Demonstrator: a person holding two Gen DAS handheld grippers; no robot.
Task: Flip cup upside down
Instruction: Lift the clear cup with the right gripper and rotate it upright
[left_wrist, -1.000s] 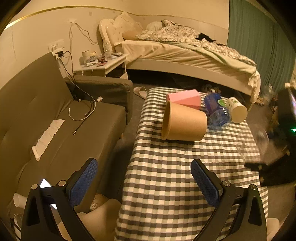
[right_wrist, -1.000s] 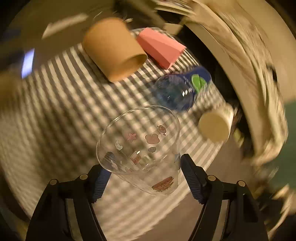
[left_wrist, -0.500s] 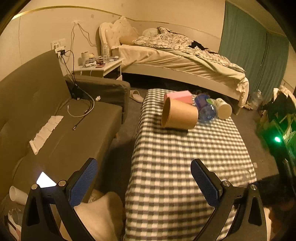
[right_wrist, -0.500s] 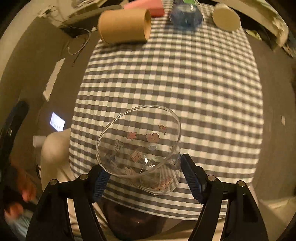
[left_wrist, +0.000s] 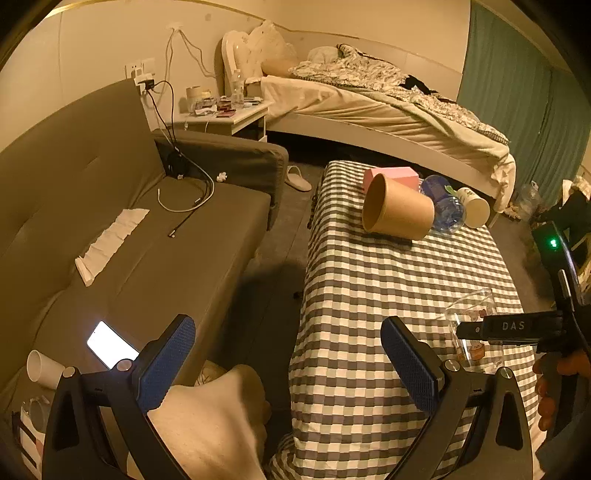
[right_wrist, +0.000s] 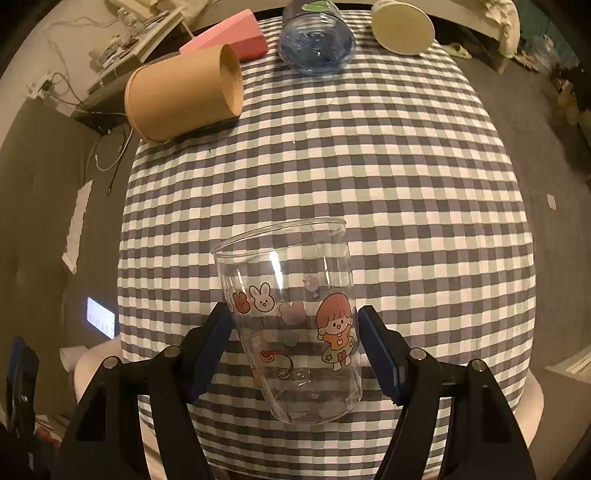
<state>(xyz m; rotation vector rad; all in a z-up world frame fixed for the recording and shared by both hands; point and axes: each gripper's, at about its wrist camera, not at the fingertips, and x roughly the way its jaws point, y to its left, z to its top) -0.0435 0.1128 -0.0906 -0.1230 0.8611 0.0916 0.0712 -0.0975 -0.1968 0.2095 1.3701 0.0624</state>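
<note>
A clear glass cup (right_wrist: 295, 325) with cartoon prints stands upright, mouth up, on the near end of the checkered table (right_wrist: 369, 166). My right gripper (right_wrist: 295, 343) is shut on its lower half, one blue pad on each side. In the left wrist view the cup (left_wrist: 469, 314) shows at the table's right edge with a right finger across it. My left gripper (left_wrist: 288, 365) is open and empty, held over the gap between the sofa and the table's near left corner.
A brown paper cup (right_wrist: 184, 96) lies on its side at the table's far left, with a pink box (right_wrist: 236, 37), a blue bottle (right_wrist: 314, 44) and a white paper cup (right_wrist: 402, 26) behind. A grey sofa (left_wrist: 129, 229) with a lit phone (left_wrist: 110, 343) stands left.
My right gripper has turned the glass cup from tilted with its mouth toward the camera to upright, and brought it down onto the table's near end. The left gripper has drifted slightly.
</note>
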